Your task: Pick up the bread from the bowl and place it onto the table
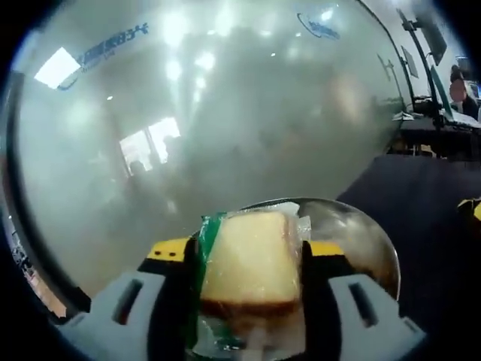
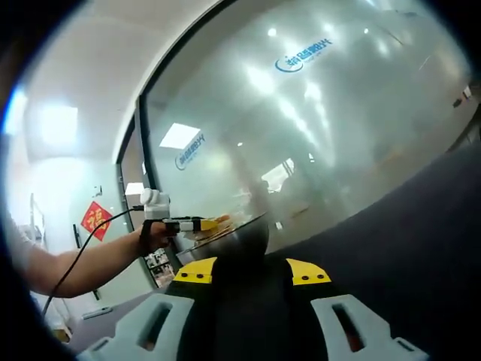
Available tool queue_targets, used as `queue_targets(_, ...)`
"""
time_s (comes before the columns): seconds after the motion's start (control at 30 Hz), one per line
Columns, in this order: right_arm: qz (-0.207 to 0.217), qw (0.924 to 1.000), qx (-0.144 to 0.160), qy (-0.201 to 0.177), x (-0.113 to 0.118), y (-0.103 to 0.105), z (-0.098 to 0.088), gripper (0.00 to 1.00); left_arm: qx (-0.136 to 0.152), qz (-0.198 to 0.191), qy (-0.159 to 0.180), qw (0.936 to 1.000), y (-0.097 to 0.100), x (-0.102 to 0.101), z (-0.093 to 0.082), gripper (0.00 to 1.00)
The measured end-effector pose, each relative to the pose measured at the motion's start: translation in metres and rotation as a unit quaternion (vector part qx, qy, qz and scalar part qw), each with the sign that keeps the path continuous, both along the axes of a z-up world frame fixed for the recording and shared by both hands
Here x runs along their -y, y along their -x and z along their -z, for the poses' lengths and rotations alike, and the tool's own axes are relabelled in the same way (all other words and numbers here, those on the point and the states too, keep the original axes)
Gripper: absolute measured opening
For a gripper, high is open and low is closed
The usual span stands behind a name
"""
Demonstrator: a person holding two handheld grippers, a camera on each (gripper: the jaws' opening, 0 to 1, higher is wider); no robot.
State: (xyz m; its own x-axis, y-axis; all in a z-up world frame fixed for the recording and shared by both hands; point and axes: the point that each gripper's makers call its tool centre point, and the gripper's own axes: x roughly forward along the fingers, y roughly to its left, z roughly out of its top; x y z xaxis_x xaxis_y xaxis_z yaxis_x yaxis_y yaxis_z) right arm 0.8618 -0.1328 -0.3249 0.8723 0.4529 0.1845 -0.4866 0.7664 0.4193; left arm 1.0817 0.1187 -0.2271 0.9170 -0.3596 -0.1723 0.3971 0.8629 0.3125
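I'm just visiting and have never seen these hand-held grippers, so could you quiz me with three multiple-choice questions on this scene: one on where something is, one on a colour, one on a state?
1. Where is the bread?
A. between the left gripper's jaws
B. on the dark table
C. deep in the bowl

2. What colour are the pads at the jaw tips?
A. red
B. yellow
C. blue

3. What is the right gripper holding?
A. the bowl
B. a cup
C. nothing

Answers:
1 A: the wrapped bread sits clamped in the left gripper, above the metal bowl.
2 B: the pads are yellow.
3 C: the right gripper has nothing between its jaws.
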Motion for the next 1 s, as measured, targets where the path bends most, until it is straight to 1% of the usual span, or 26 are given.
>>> queue_targets(0.03, 0.0, 1.0, 0.0, 0.0, 0.0, 0.001, 0.0, 0.3, 0.009, 0.004, 0.007, 0.9999, 0.004, 0.0, -0.005, 0.59)
queue_targets(0.07, -0.001, 1.0, -0.001, -0.001, 0.0, 0.0, 0.0, 0.3, 0.014, 0.009, 0.012, 0.9998, 0.004, 0.001, -0.007, 0.64)
queue_targets(0.13, 0.0, 1.0, -0.002, -0.001, 0.0, -0.001, 0.001, 0.3, 0.007, 0.022, 0.014, 0.9996, 0.006, 0.002, -0.008, 0.72)
queue_targets(0.2, 0.0, 1.0, -0.003, -0.003, 0.001, -0.001, 0.001, 0.3, -0.036, 0.017, 0.017, 0.9991, 0.007, 0.002, 0.003, 0.73)
queue_targets(0.23, 0.0, 1.0, -0.003, -0.004, 0.001, -0.001, 0.001, 0.3, -0.064, 0.01, 0.012, 0.9978, 0.005, -0.001, 0.012, 0.73)
queue_targets(0.27, 0.0, 1.0, -0.003, -0.005, 0.001, -0.001, 0.001, 0.3, -0.085, -0.001, -0.001, 0.9964, 0.003, -0.005, 0.02, 0.71)
queue_targets(0.3, 0.0, 1.0, -0.004, -0.006, 0.002, -0.002, 0.001, 0.3, -0.092, -0.008, -0.01, 0.9957, 0.001, -0.009, 0.025, 0.7)
queue_targets(0.33, 0.0, 1.0, -0.005, -0.008, 0.003, -0.002, 0.001, 0.3, -0.085, -0.007, -0.008, 0.9963, -0.002, -0.01, 0.026, 0.69)
queue_targets(0.37, 0.0, 0.9999, -0.005, -0.01, 0.003, -0.002, 0.001, 0.3, -0.088, -0.011, -0.002, 0.9961, 0.002, -0.012, 0.029, 0.68)
queue_targets(0.43, 0.0, 0.9999, -0.007, -0.014, 0.003, -0.002, 0.001, 0.3, -0.098, -0.016, 0.016, 0.995, 0.002, -0.014, 0.032, 0.65)
queue_targets(0.47, 0.0, 0.9999, -0.007, -0.014, 0.004, -0.002, 0.0, 0.3, -0.097, -0.016, 0.015, 0.995, 0.002, -0.014, 0.033, 0.63)
queue_targets(0.53, 0.0, 0.9998, -0.007, -0.016, 0.004, -0.002, 0.0, 0.3, -0.097, -0.017, 0.016, 0.995, 0.002, -0.014, 0.033, 0.62)
queue_targets(0.67, 0.001, 0.9998, -0.007, -0.018, 0.004, -0.002, 0.0, 0.3, -0.109, -0.017, 0.011, 0.9938, 0.002, -0.013, 0.033, 0.59)
queue_targets(0.87, 0.003, 0.9998, -0.008, -0.021, 0.005, -0.002, 0.0, 0.3, -0.108, -0.02, 0.006, 0.9939, 0.004, -0.013, 0.034, 0.54)
queue_targets(1.0, 0.003, 0.9997, -0.009, -0.021, 0.006, -0.003, 0.0, 0.3, -0.101, -0.024, 0.002, 0.9946, 0.006, -0.014, 0.032, 0.51)
